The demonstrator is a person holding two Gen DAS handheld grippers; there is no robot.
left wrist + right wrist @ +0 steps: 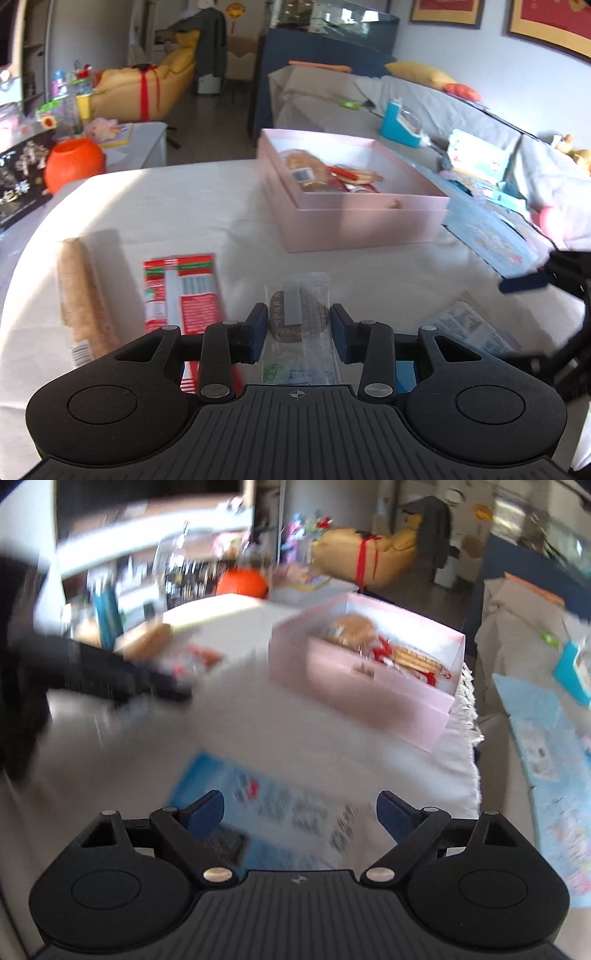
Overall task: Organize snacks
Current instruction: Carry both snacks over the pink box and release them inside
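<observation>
My left gripper (298, 325) is open, its pads on either side of a clear-wrapped brown cookie (297, 314) lying on the white tablecloth, with a gap on each side. A red-and-green snack packet (181, 291) and a long tan biscuit pack (83, 295) lie to its left. A pink box (354, 214) with several snacks inside stands beyond. My right gripper (300, 814) is open above a blue-and-white snack packet (280, 812), which also shows in the left wrist view (469, 328). The pink box (373, 701) lies ahead of it. The right wrist view is blurred.
An orange round container (72, 162) sits at the table's far left. A light blue board (491, 236) leans at the table's right edge, by a grey sofa (461, 122) holding toys. The right gripper's dark fingers (528, 282) show at the far right.
</observation>
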